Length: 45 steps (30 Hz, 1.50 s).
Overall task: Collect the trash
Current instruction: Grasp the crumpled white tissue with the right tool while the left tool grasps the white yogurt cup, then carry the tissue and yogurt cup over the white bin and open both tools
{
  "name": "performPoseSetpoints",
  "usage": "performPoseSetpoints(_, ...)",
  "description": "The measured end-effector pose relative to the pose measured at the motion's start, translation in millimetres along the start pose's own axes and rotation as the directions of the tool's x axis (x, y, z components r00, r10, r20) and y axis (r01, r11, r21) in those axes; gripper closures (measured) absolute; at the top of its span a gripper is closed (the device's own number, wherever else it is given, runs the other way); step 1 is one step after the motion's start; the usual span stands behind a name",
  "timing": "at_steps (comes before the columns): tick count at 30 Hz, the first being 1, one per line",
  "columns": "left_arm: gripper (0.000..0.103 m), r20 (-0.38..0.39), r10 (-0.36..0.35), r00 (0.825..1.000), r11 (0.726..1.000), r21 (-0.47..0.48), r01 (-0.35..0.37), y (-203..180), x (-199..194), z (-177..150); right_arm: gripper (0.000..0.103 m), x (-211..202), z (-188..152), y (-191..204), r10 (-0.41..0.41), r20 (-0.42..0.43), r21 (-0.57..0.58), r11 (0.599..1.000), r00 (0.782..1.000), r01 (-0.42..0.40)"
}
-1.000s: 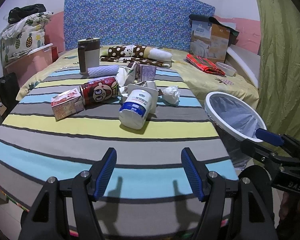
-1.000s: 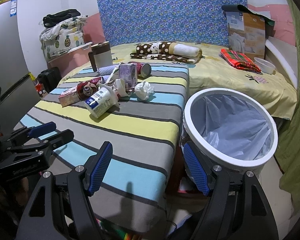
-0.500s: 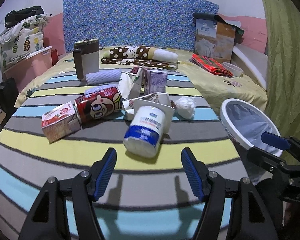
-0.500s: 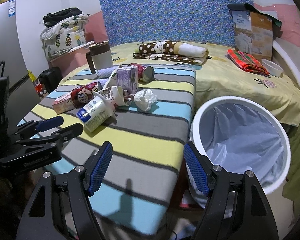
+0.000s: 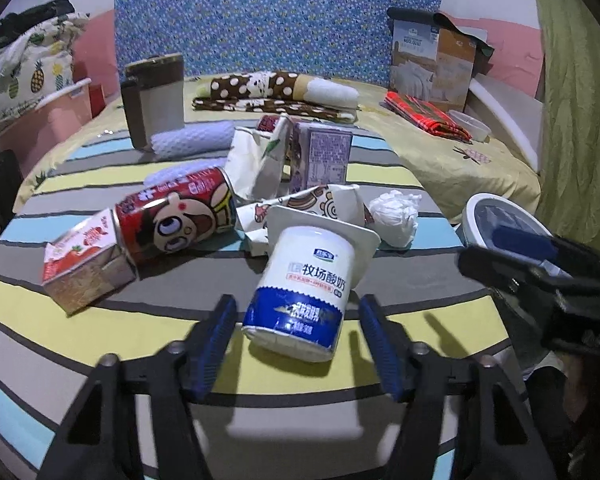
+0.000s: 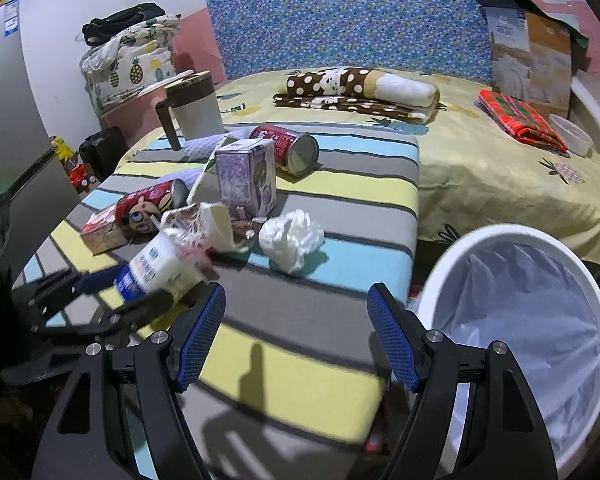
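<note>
The yogurt cup (image 5: 304, 284) lies tipped on its side near the front edge of the striped surface (image 5: 100, 332), base toward the left tongs (image 5: 296, 340) and long axis running away along the reach, so its base sits between the open jaws without either pad pressing it; the left hand is plainly nearer. The right tongs (image 6: 296, 332) hang open and empty beside the white bin (image 6: 512, 316). Against the earlier frames, the left jaws have just been closing and the cup, then well ahead, is now between them.
</note>
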<state>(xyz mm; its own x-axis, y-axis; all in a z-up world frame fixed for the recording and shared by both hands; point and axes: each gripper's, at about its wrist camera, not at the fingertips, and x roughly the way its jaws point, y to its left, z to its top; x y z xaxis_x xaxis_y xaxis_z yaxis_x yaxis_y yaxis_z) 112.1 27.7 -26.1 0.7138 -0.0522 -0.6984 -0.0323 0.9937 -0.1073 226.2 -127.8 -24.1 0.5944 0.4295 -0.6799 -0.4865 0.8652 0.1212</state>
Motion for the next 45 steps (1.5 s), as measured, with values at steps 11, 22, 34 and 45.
performPoseSetpoints(11,0.048,0.005,-0.019,1.0,0.999,-0.03,0.019,5,-5,-4,0.032,27,17,2,0.041,-0.049,-0.013,0.999,0.998,-0.041)
performPoseSetpoints(22,0.049,0.01,-0.012,1.0,0.998,-0.054,0.012,12,-11,-7,0.078,37,22,1,0.06,-0.077,-0.017,0.998,0.995,-0.061)
performPoseSetpoints(34,0.049,0.031,-0.013,0.999,0.998,-0.057,0.015,11,-27,-11,0.082,10,13,-6,0.066,-0.04,0.022,0.998,0.997,-0.066)
performPoseSetpoints(45,0.05,0.037,-0.098,0.994,0.995,0.012,0.098,-28,-33,-3,0.081,-37,-11,-41,0.012,0.013,0.131,0.991,1.0,-0.013)
